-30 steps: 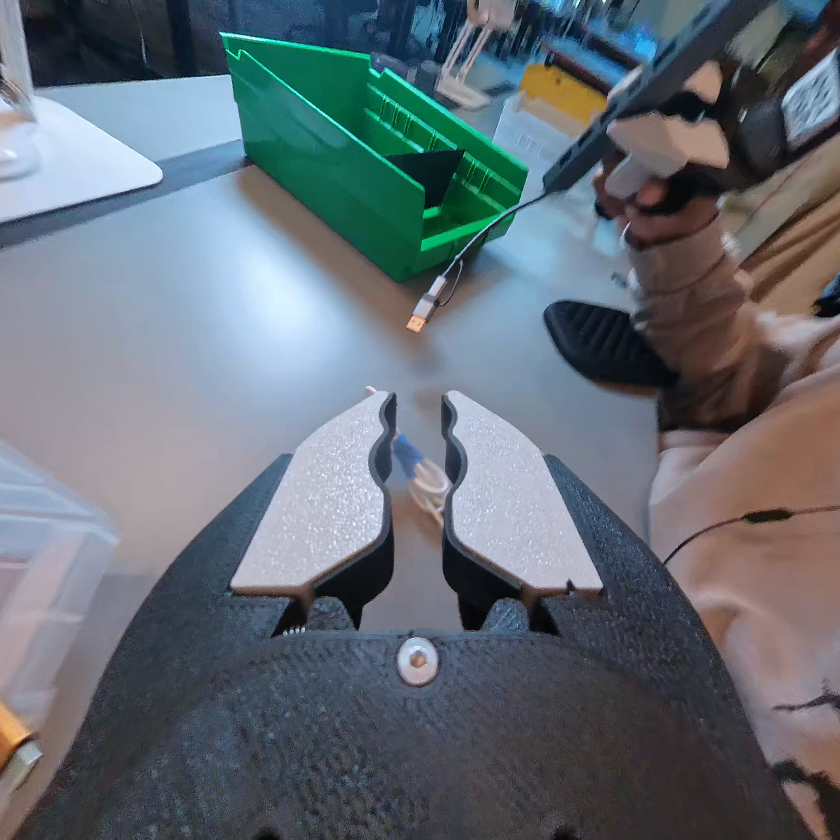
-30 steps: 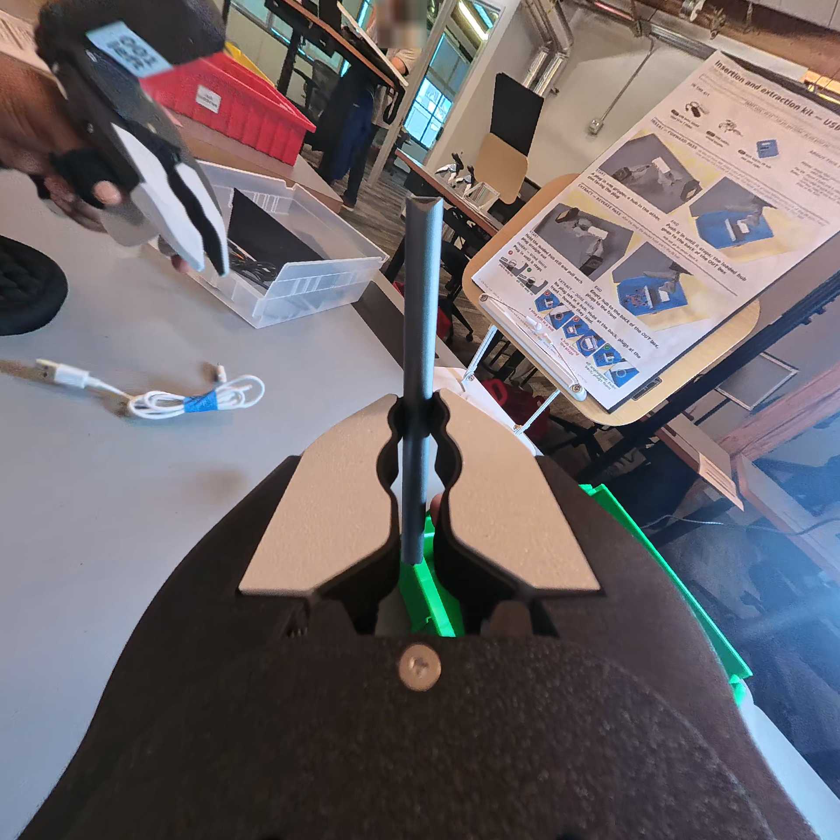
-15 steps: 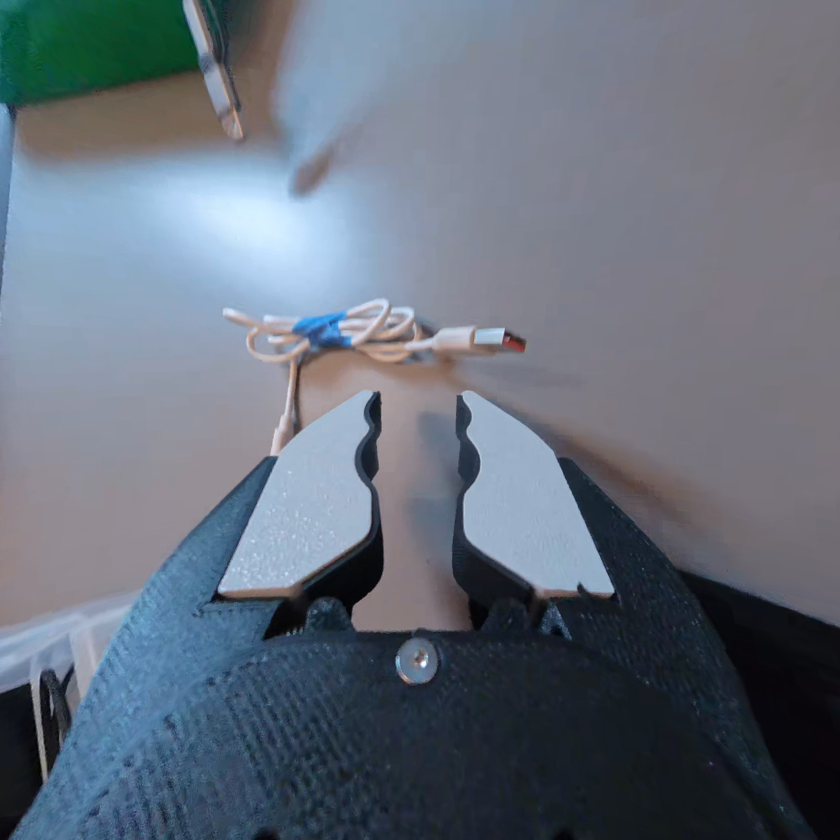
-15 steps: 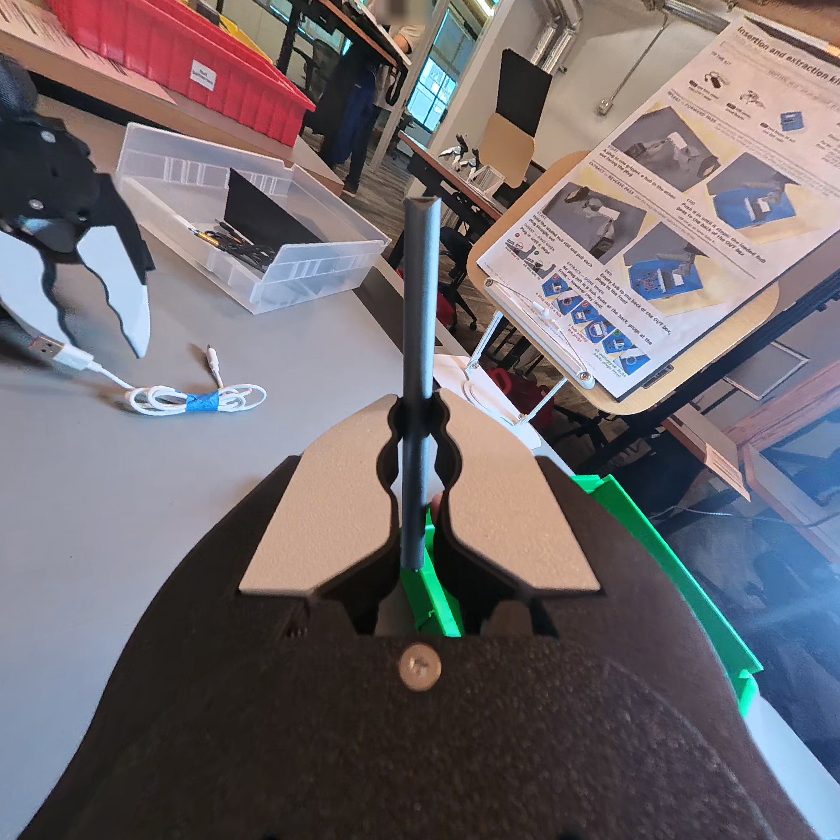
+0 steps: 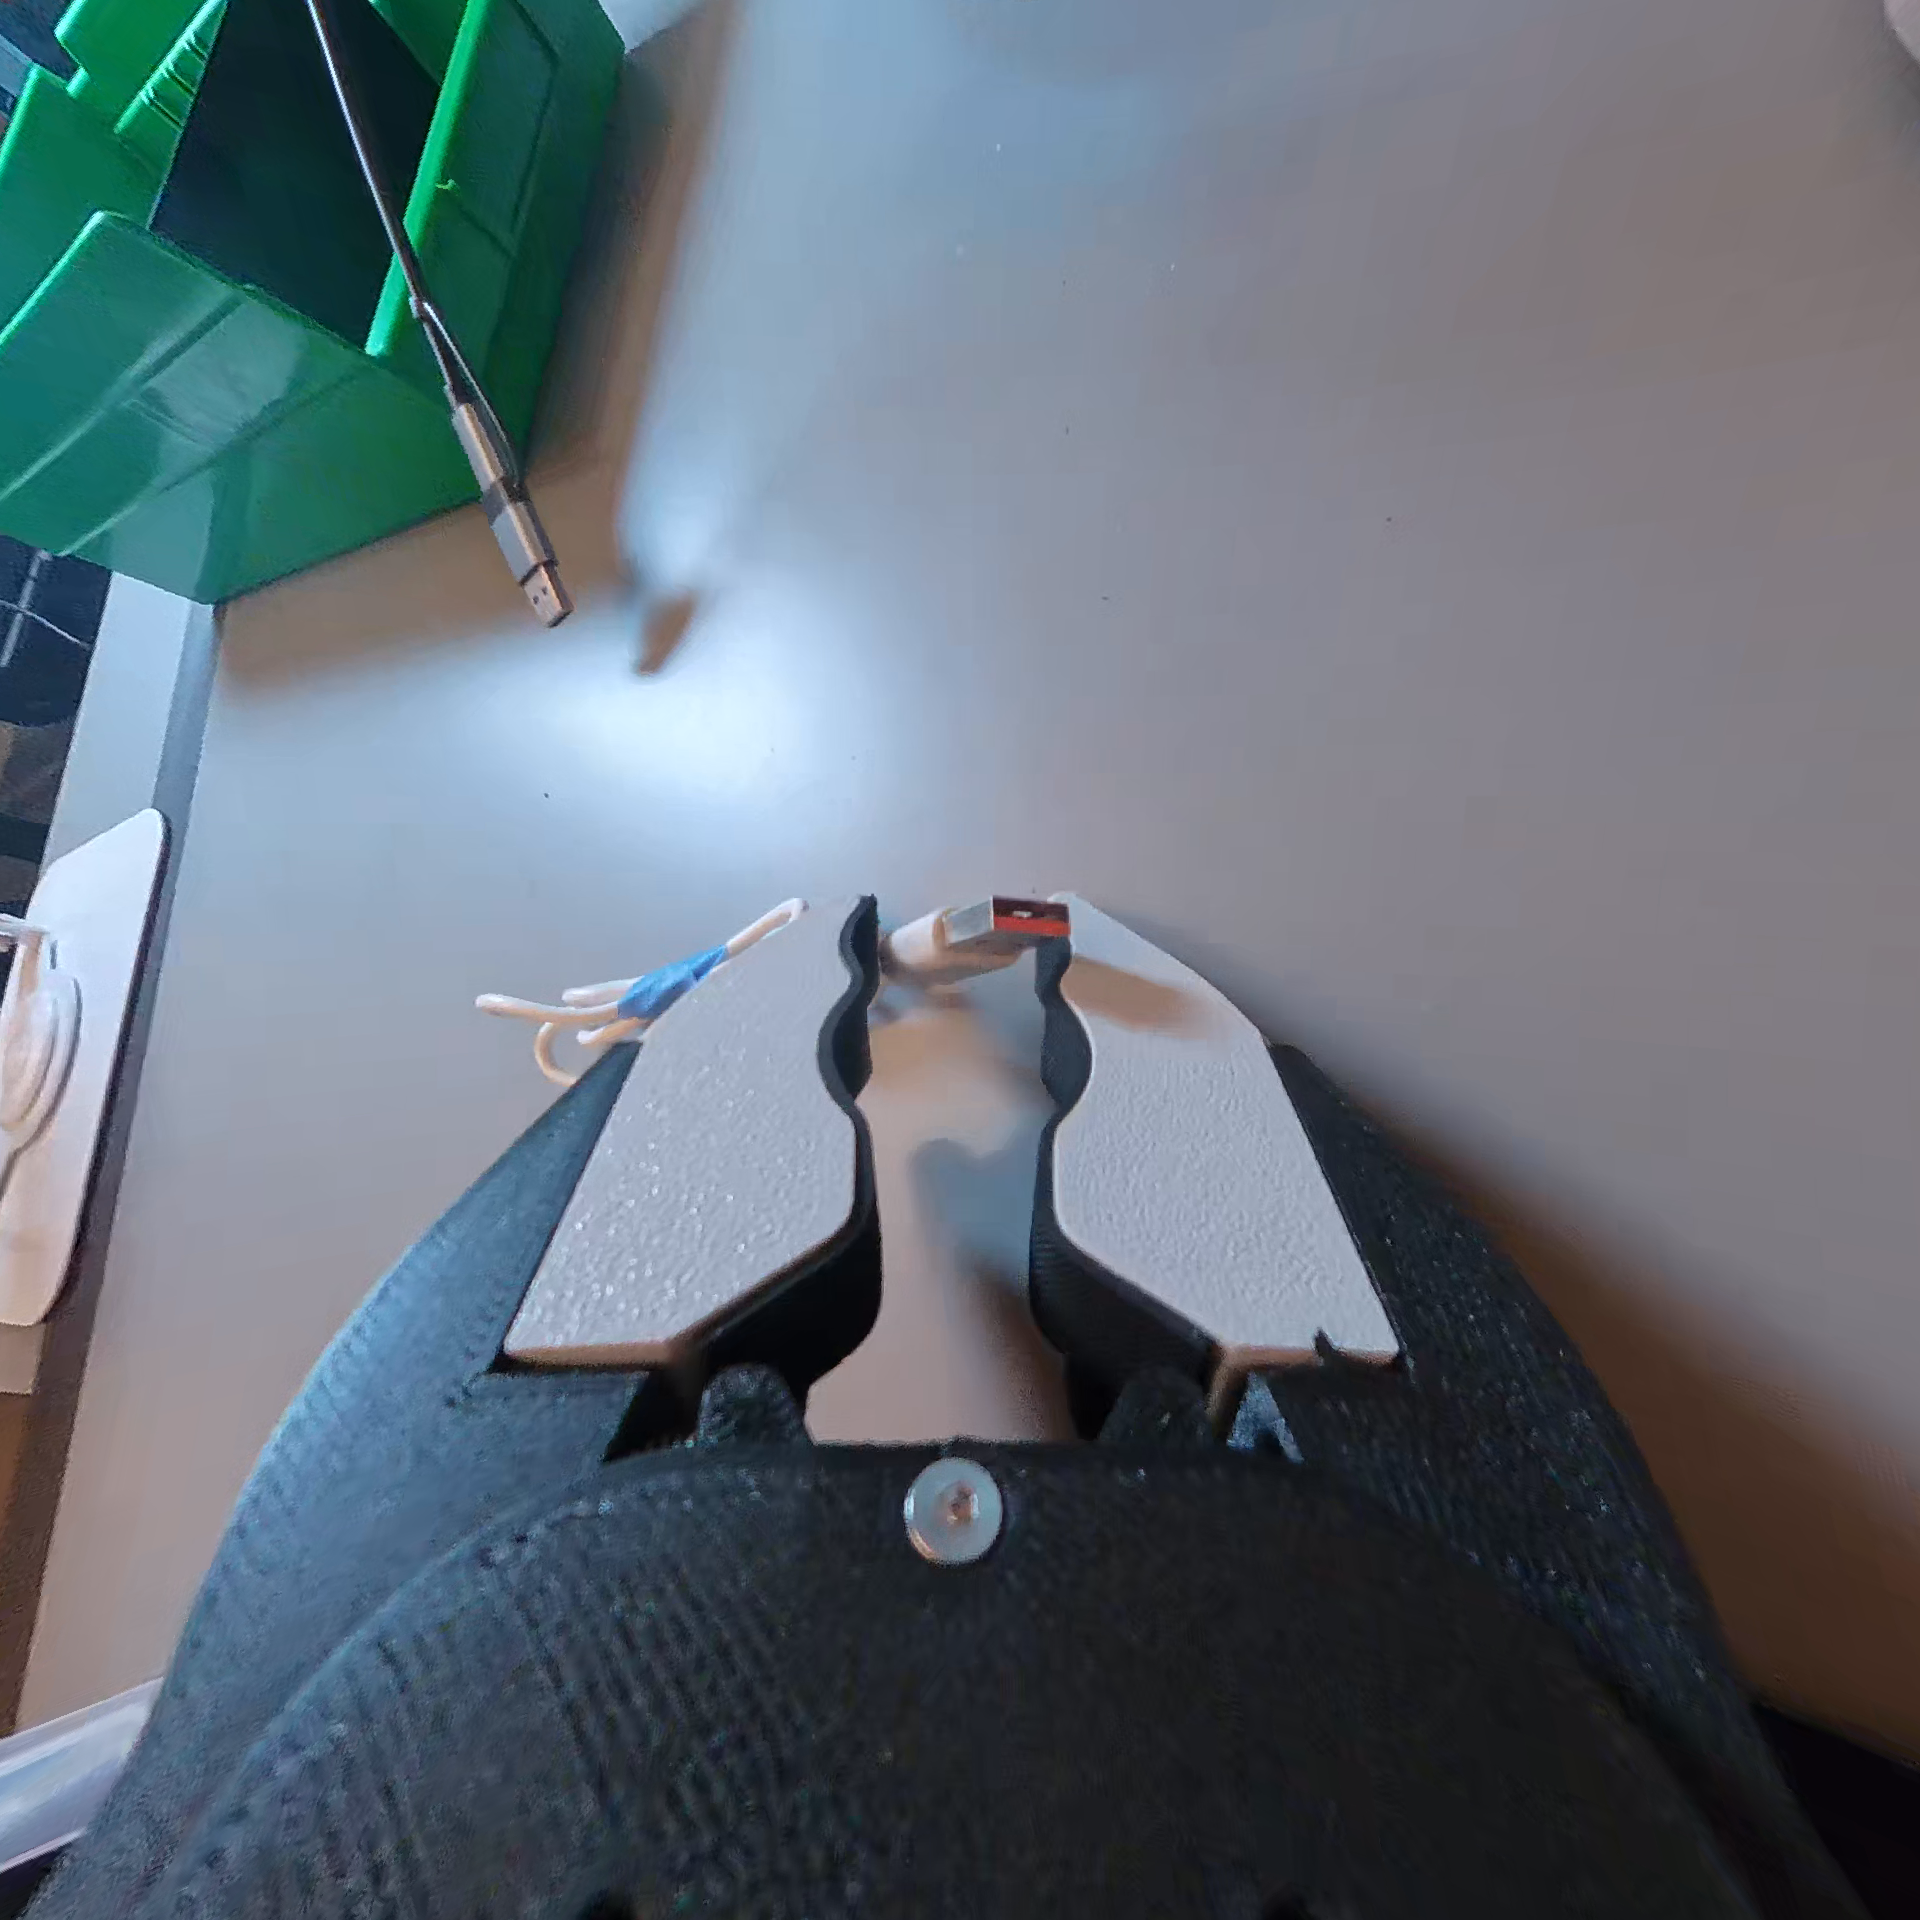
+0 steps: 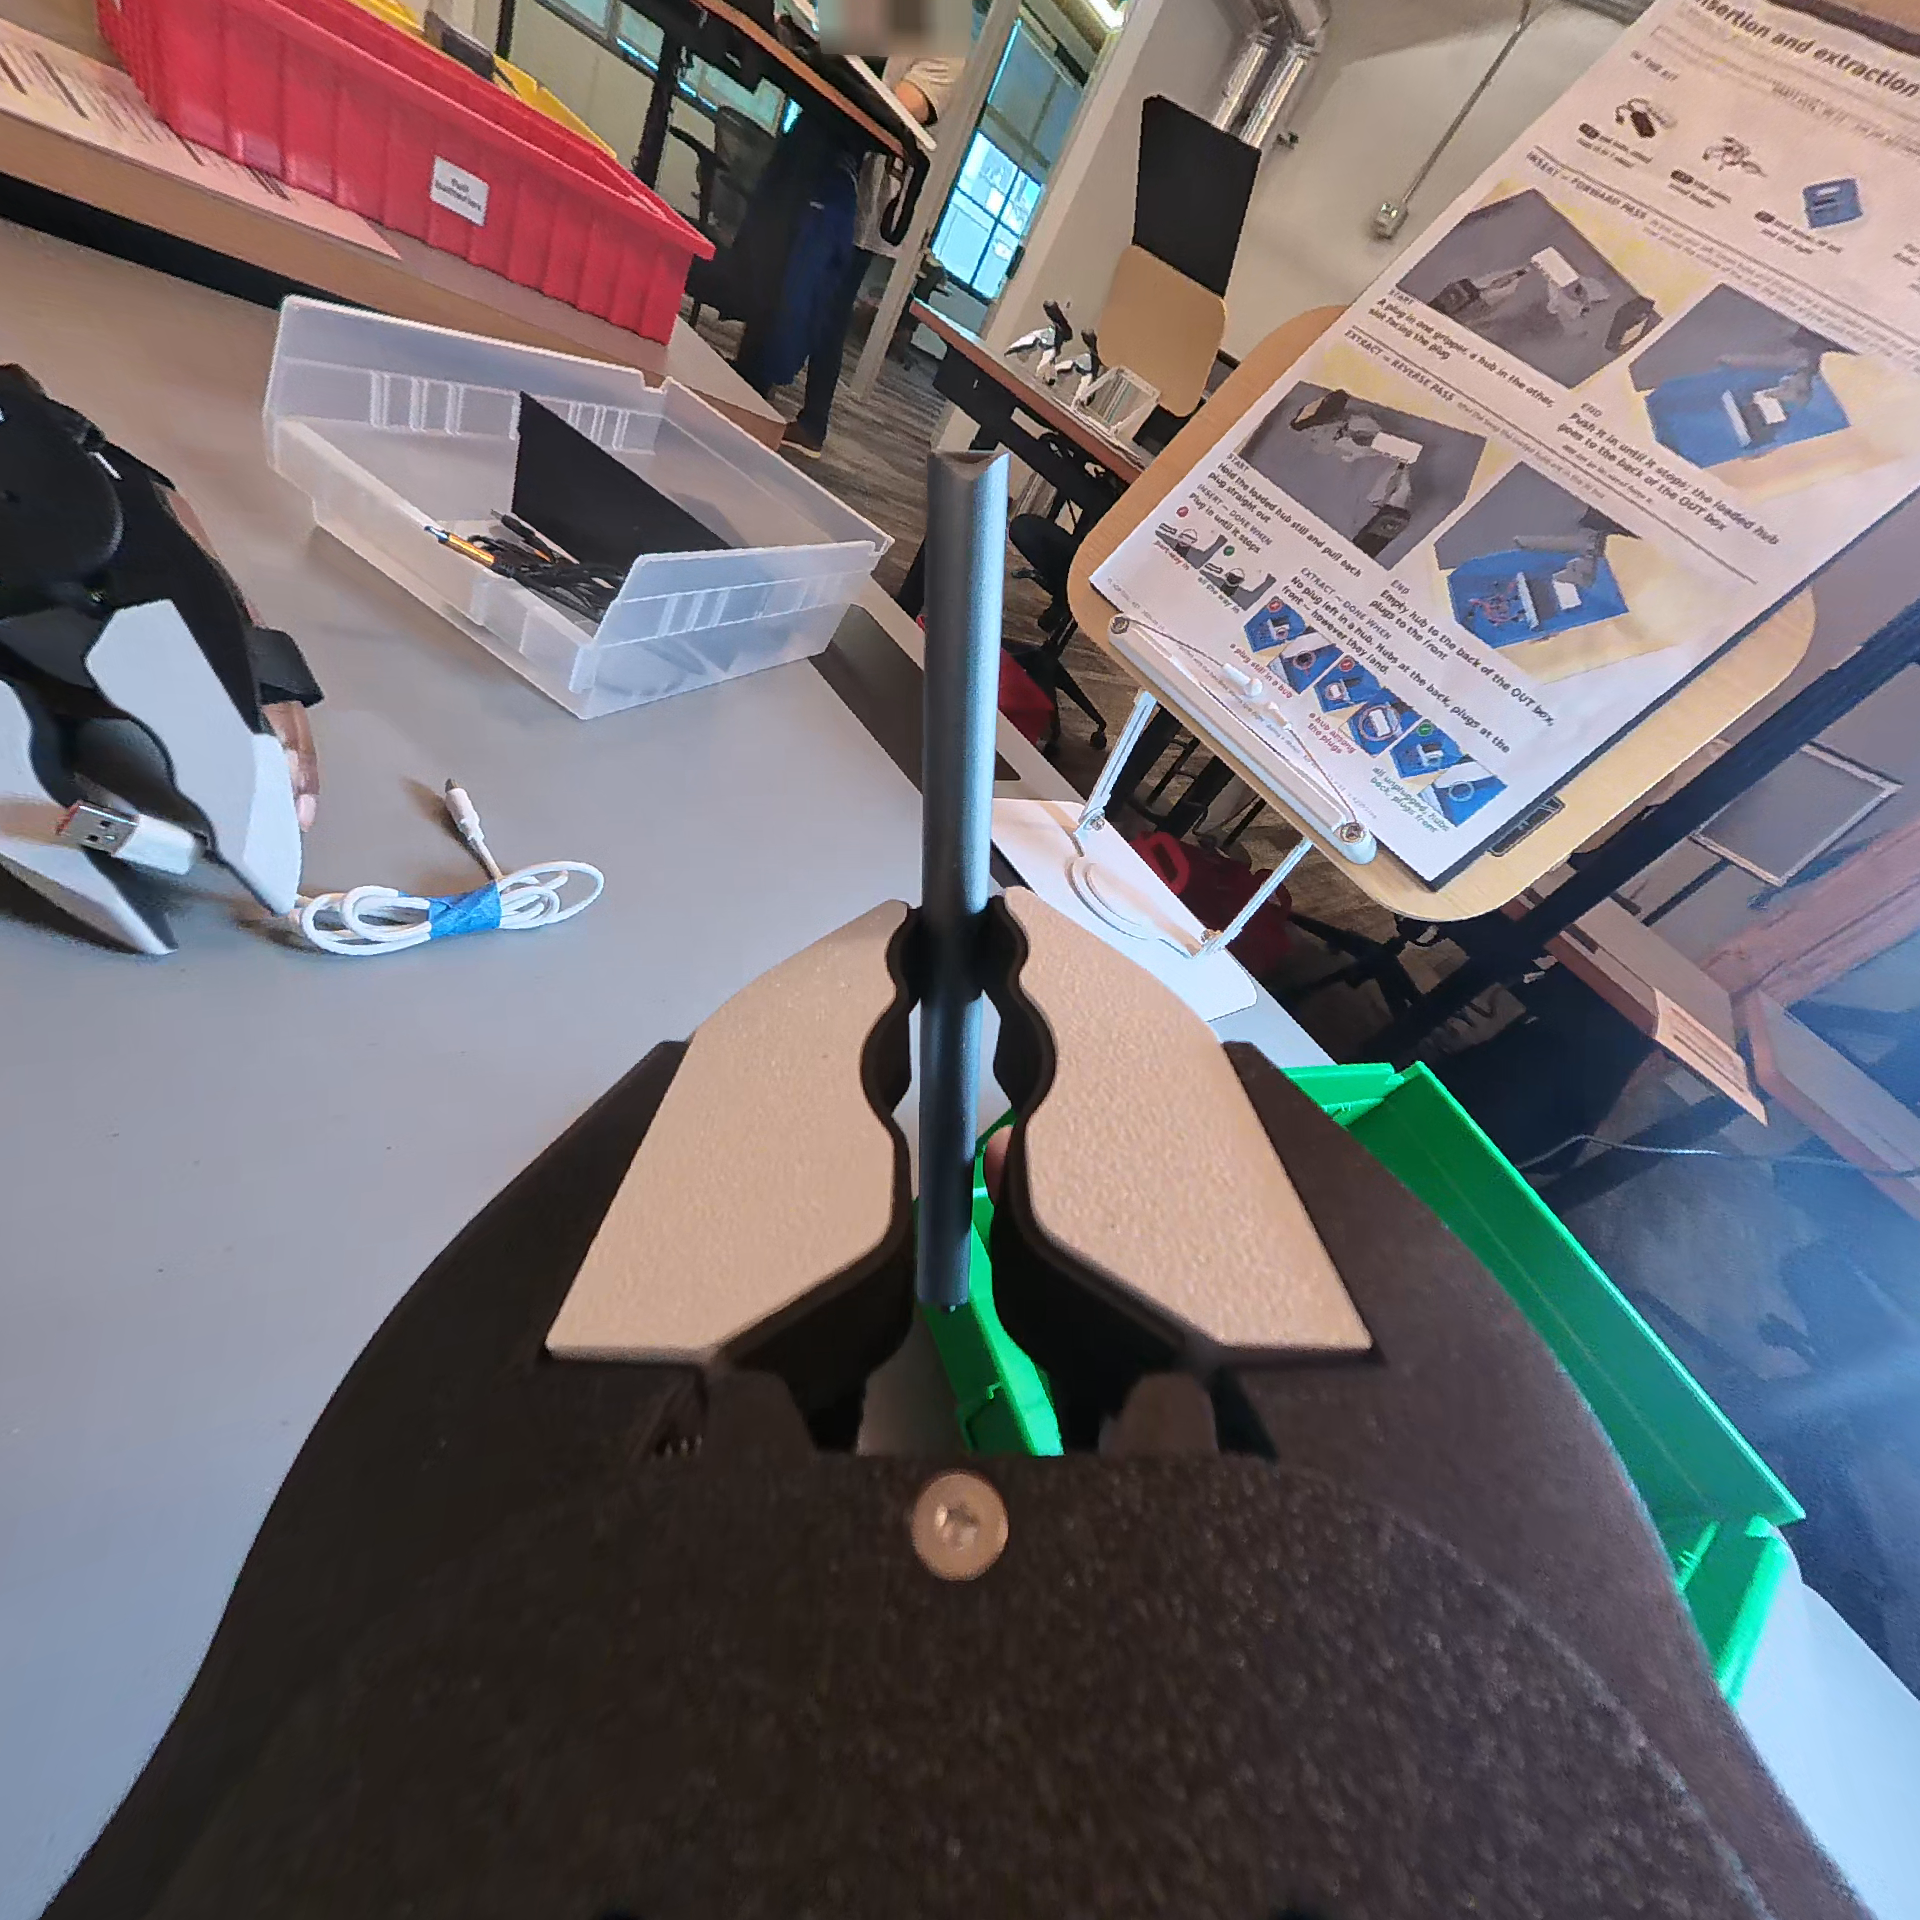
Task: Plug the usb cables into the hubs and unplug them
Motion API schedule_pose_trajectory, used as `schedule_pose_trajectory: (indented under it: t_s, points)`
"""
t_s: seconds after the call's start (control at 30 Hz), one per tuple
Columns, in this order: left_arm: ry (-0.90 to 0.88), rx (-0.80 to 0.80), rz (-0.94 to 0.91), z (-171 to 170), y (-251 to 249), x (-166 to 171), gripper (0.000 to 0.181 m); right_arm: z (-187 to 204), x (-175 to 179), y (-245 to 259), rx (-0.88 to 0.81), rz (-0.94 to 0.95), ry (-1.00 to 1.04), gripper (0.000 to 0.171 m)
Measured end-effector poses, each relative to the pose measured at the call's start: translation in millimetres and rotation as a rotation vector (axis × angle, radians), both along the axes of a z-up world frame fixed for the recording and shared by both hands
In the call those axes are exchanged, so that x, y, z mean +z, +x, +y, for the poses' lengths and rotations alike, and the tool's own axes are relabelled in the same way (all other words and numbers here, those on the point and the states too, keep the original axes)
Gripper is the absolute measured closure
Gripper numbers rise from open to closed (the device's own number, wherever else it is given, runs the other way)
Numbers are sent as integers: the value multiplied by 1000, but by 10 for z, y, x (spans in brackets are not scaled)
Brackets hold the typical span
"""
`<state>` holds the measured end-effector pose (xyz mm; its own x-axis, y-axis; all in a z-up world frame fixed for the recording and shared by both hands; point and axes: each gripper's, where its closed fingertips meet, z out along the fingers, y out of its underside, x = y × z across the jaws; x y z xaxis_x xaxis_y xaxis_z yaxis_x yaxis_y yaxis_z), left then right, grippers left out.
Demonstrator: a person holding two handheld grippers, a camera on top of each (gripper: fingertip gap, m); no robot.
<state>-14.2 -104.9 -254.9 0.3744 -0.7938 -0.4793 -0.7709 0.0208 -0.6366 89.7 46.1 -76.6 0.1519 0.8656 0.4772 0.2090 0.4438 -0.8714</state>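
A: The white cable (image 6: 447,909) lies coiled on the bench (image 5: 1351,520), bound with blue tape, and its plug (image 5: 1003,925) sits right between the fingertips of the left gripper (image 5: 961,940).

B: Has it bitten yet?

A: No, the jaws stand spread around the plug. I'd say square up on the white body behind the metal tip, then squeeze, so the tip stays free to go in.

B: And the other side?

A: The right gripper (image 6: 956,935) is clenched on the hub (image 6: 964,727), a slim dark grey bar held upright above the green bin (image 6: 1507,1299). The hub's own lead (image 5: 488,457) dangles past that bin.

B: Risk?

A: A skewed pinch, probably; the plug could twist.
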Motion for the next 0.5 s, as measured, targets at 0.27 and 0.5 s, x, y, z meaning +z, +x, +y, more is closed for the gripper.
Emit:
schedule_pose_trajectory:
  t_s: [0.27, 0.5]
  points:
    - [96, 81, -103, 144, -84, 344, 167, -7, -45, -17, 9, -13, 8, 161]
    - [198, 199, -274, 211, -316, 715, 168, -56, -80, -48, 28, -23, 21, 161]
